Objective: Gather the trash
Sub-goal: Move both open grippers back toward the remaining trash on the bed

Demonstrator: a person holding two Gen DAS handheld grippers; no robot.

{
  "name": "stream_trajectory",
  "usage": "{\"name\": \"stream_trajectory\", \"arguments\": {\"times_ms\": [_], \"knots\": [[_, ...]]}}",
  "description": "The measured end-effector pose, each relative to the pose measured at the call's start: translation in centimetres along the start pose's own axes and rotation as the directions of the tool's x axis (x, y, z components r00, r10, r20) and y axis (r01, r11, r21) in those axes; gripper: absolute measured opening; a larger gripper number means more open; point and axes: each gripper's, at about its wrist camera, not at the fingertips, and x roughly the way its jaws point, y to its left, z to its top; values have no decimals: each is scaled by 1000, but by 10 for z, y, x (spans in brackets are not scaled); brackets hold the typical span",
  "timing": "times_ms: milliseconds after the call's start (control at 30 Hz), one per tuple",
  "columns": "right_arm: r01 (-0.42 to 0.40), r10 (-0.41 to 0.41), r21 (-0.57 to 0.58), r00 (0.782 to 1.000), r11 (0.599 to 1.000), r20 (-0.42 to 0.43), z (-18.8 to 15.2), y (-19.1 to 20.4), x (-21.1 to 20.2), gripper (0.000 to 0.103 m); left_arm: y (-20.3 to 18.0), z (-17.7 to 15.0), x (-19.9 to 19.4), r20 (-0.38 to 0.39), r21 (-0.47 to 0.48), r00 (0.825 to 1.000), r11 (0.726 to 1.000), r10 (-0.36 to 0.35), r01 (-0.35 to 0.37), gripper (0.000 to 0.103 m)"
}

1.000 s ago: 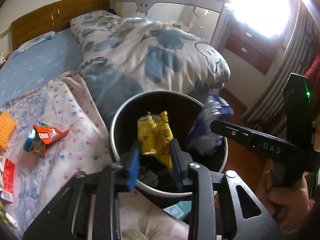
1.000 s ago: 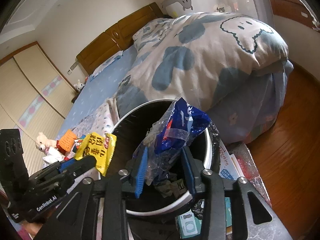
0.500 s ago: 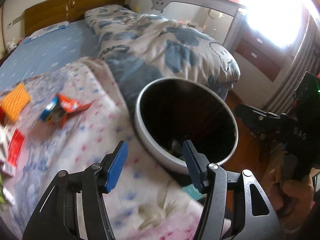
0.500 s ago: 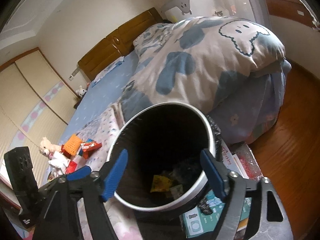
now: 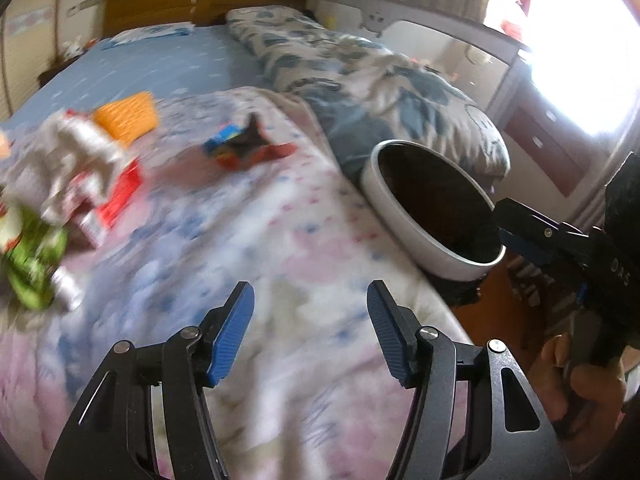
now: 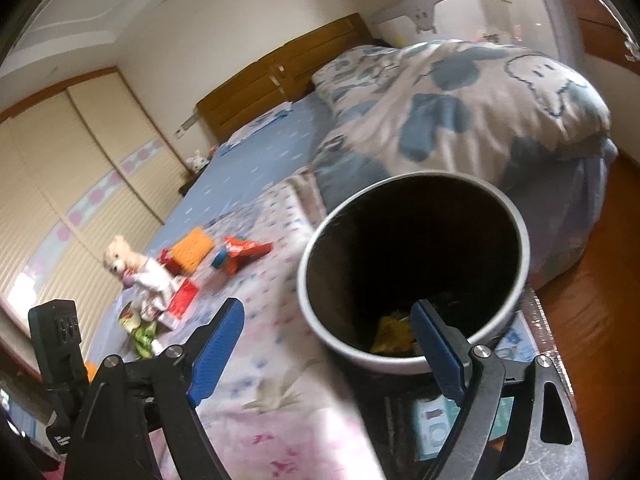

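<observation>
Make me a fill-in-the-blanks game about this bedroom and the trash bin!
1. Both the left gripper and the right gripper are ____ and hold nothing.
2. The yellow wrapper lies inside the ____.
3. The red wrapper lies on the ____, outside the bin.
4. The toy dog on the bed is ____ in colour.

Missing words: open; bin; bed; white

One trash bin (image 6: 412, 360), one plush dog (image 6: 132, 268), two grippers (image 5: 310, 320) (image 6: 328, 340).
</observation>
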Motion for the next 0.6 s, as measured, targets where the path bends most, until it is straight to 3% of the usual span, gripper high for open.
{"name": "stream_trajectory", "arguments": {"times_ms": [600], "knots": [[-106,92,-122,990,987,-111,-29,82,51,92,89,-36,-43,17,-163,992,980,121,-117,60]]}}
